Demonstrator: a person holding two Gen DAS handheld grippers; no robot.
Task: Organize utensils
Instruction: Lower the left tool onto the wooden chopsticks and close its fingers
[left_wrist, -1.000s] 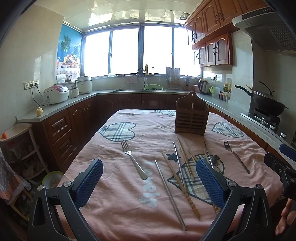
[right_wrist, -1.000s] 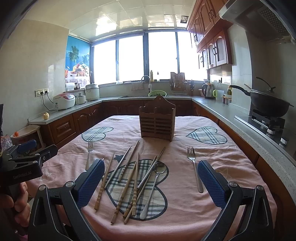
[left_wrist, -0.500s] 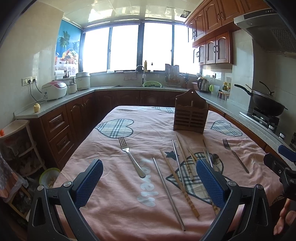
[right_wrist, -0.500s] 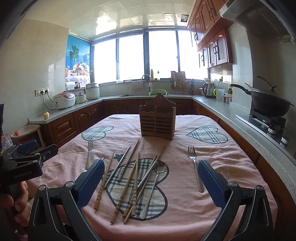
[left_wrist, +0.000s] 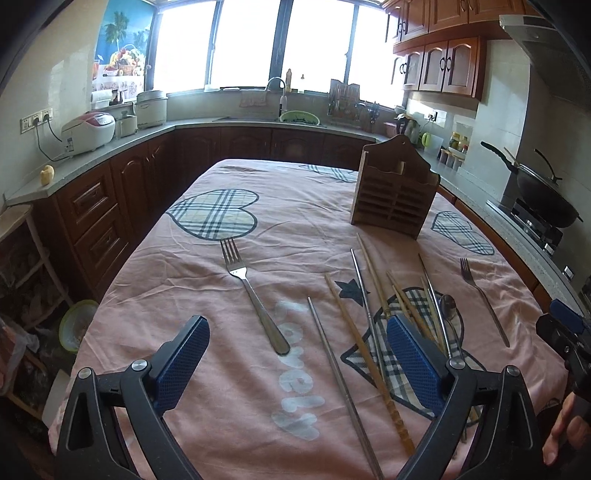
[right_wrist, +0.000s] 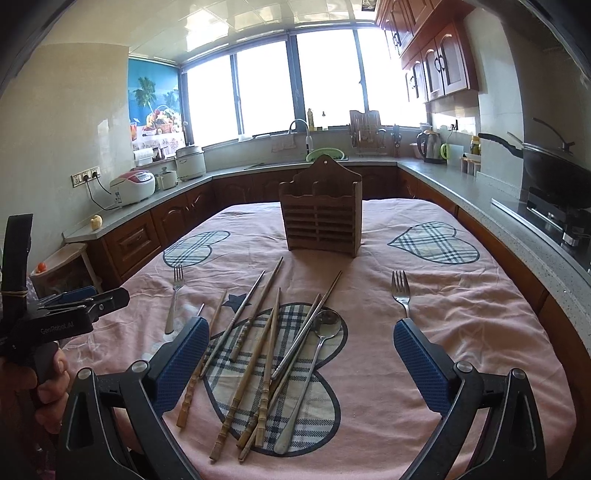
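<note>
"Lovely" in white letters on the pink tablecloth (left_wrist: 221, 317); "GenRobot.AI" on the left tool (right_wrist: 59, 326).

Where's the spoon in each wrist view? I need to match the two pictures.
Left wrist: the spoon lies right of centre, its handle partly hidden behind the left gripper's right finger.
Right wrist: the spoon lies near centre, on the plaid heart.
Shared landmark: the wooden utensil holder, beyond the spoon in both.
</note>
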